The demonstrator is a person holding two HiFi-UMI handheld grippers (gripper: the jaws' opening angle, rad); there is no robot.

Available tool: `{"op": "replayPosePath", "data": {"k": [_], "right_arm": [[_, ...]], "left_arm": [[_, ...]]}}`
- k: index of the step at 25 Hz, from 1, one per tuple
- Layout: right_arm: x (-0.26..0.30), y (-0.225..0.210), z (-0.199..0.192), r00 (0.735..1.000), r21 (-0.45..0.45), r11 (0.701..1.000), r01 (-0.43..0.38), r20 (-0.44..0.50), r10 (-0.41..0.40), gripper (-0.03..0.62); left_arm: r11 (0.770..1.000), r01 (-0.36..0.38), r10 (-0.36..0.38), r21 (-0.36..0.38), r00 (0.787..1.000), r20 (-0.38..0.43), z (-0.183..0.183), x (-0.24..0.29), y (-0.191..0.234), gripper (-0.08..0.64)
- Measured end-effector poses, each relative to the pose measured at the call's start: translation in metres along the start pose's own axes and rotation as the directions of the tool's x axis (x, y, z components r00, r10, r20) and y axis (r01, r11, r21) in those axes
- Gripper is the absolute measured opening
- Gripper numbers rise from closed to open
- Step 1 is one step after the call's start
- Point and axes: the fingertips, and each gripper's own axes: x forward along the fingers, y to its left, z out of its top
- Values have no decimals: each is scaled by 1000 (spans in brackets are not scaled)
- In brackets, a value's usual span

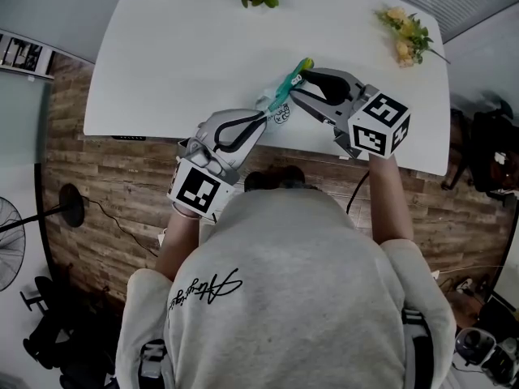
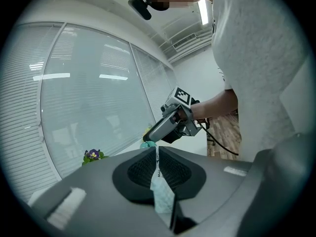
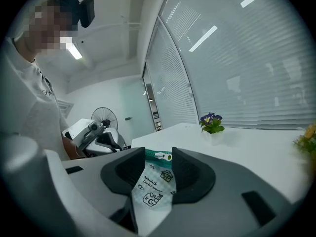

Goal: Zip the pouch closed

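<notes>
Pouch (image 1: 283, 97) is up over the table (image 1: 162, 63) near its front edge, left gripper (image 1: 265, 115) clamped on one end, right gripper (image 1: 297, 84) half-open around the zipper pull (image 3: 163, 156), so next it needs to pinch that pull and drag.

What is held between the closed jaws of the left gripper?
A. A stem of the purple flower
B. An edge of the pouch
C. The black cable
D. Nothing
B: in the left gripper view, the left gripper has its jaws together on a thin edge of the pale pouch, which runs out between them.
</notes>
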Motion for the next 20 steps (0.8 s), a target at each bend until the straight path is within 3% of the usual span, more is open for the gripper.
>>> {"op": "replayPosePath", "data": {"k": [3,9,12,14,20], "right_arm": [[-4,-6,2,999,37,999,21,40,-23,107],[-7,-8,5,997,50,999,20,67,-24,107],[-9,-11,10,994,18,997,72,84,-74,103],[-13,-16,13,986,-14,990,138,98,-136,3],[-14,-11,11,987,-5,993,118,111,-116,2]], "left_arm": [[1000,3,-3,-4,1000,3,0,1,0,18],[1000,6,-6,-4,1000,2,0,3,3,18],[1000,6,-6,-3,1000,4,0,4,6,18],[1000,6,-6,-3,1000,9,0,4,6,18],[1000,12,-12,-4,1000,13,1,7,4,18]]}}
